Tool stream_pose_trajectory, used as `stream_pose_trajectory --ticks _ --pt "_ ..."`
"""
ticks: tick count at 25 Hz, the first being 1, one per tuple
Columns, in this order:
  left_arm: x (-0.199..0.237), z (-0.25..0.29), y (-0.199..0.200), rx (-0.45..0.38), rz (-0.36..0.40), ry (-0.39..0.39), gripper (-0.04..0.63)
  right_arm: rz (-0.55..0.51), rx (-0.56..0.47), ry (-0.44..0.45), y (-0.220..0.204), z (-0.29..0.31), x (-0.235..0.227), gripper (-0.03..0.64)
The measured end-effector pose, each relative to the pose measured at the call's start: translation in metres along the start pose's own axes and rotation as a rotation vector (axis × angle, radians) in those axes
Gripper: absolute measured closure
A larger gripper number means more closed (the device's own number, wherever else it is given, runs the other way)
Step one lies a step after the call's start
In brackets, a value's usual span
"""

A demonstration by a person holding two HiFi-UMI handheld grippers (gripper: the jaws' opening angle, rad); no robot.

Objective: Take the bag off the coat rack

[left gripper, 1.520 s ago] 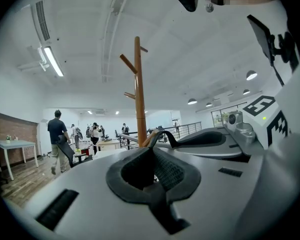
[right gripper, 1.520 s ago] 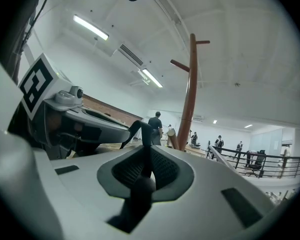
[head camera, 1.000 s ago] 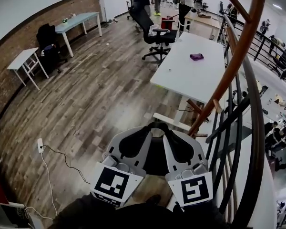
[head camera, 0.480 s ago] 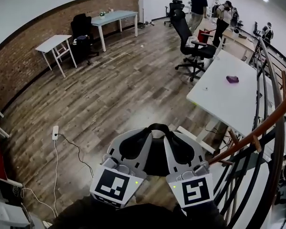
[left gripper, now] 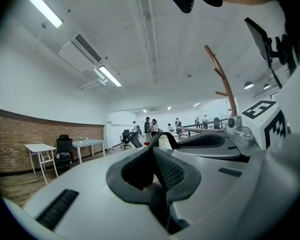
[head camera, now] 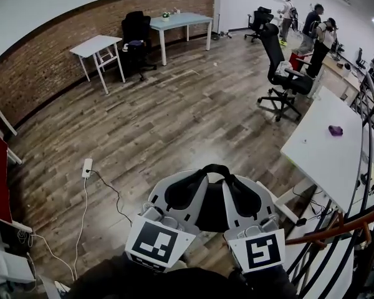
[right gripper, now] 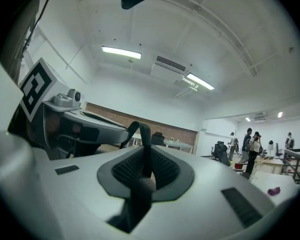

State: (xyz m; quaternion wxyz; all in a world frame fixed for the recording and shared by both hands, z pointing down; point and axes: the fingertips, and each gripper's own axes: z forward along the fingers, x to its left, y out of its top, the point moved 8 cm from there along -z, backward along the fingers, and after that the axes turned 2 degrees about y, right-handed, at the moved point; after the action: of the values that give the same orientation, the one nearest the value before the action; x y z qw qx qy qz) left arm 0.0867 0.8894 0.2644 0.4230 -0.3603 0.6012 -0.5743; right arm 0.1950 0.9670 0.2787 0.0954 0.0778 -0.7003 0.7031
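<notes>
In the head view my left gripper and right gripper stand side by side, low in the middle. Both are shut on the black strap of the bag, which arches from one pair of tips to the other. The dark bag hangs between and under the two grippers, mostly hidden. In the left gripper view the strap leaves my left gripper toward the right gripper. In the right gripper view the strap runs through my right gripper. The brown wooden coat rack stands apart at the right.
A black railing curves along the right edge. Beside it is a long white table, with an office chair beyond. A power strip with cable lies on the wood floor at the left. Desks and people are far back.
The head view has swung left: the coat rack slid from the upper right to the lower right corner. Both grippers keep the same hold on the strap.
</notes>
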Motion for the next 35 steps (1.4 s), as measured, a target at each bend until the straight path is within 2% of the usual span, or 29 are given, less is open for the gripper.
stream_pose_trajectory --ticks 7,19,29,35 --pt "0.094 -0.008 -0.007 0.006 0.034 0.078 0.566 0.039 -0.028 0.072 0.007 0.094 0.035 0.577" --pt "0.220 0.000 -0.037 0.046 -0.017 0.320 0.566 0.040 -0.067 0.314 -0.001 0.246 0.063 0.577" --pt "0.326 0.069 -0.039 0.077 -0.050 0.470 0.566 0.036 -0.087 0.467 0.000 0.387 0.032 0.577" --pt "0.369 0.113 -0.045 0.074 -0.063 0.543 0.566 0.035 -0.105 0.533 -0.009 0.455 0.005 0.577"
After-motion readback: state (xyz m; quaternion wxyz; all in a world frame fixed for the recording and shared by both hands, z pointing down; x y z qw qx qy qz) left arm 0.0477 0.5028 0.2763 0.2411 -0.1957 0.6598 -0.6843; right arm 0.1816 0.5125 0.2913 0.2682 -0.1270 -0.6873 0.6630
